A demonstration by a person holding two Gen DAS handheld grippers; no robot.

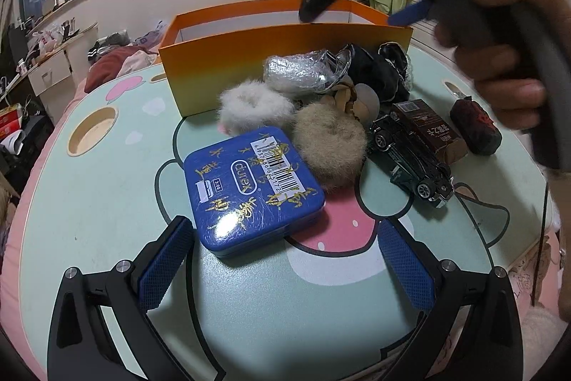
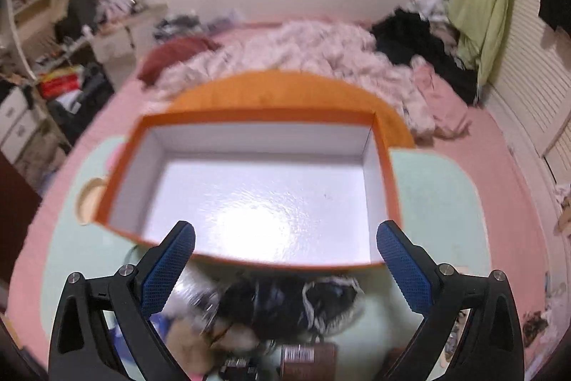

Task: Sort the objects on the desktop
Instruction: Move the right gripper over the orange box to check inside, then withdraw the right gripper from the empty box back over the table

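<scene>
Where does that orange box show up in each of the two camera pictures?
Left wrist view: the orange box stands at upper centre, behind the pile of objects; only its outer wall and rim show.
Right wrist view: the same box fills the centre, seen from above, its white inside empty.
Shared landmark: the black frilly scrunchie lying just in front of the box's near wall.
</scene>
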